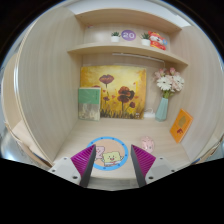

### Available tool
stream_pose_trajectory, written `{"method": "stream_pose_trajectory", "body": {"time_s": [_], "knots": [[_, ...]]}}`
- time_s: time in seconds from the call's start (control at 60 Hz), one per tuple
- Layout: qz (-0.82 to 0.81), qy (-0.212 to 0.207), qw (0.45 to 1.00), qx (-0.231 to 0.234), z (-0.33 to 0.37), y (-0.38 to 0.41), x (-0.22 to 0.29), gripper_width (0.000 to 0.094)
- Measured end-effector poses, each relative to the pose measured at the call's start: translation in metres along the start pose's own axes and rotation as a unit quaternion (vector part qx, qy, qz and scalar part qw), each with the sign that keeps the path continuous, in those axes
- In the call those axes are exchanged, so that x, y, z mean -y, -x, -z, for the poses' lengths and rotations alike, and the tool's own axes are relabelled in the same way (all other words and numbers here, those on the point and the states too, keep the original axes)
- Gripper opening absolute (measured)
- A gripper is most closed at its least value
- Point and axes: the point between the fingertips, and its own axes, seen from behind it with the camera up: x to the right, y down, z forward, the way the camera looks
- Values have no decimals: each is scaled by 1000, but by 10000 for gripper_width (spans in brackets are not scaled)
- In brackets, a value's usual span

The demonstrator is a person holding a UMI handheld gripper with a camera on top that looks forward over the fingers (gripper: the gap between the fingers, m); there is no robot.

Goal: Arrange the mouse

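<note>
Pale wood is lining the whole alcove: a desk surface (75,132), side walls, and a shelf (115,49) running across above. Leaning against the back wall, a large yellow painting (118,88) of dark red flowers is standing upright, with a smaller teal picture (89,103) propped just in front of its left end. To the right, a light blue vase (162,107) is holding pale pink flowers (169,82), and an orange card (181,125) is leaning near the right wall. Up on the shelf, a round purple clock-like disc (128,35), a small plant (115,36) and a red-and-white figure (156,40) are sitting in a row.

On the desk, a round mouse pad (110,152) with a cartoon print is lying flat, just ahead of and partly between the fingers. A small pinkish rounded object, likely the mouse (147,143), is resting just beyond the right finger, beside the pad's edge; its shape is too small to confirm.

The gripper (113,163) is hovering low over the desk, its magenta pads (84,159) spread wide apart and pinching nothing.
</note>
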Motion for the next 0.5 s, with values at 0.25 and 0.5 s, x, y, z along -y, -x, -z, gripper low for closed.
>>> {"method": "stream_pose_trajectory", "body": {"time_s": [0.25,0.5], "knots": [[-14,52,998,-35,-23,-40,-58,681],[-32,97,990,-94,-54,-120,-114,682]]}}
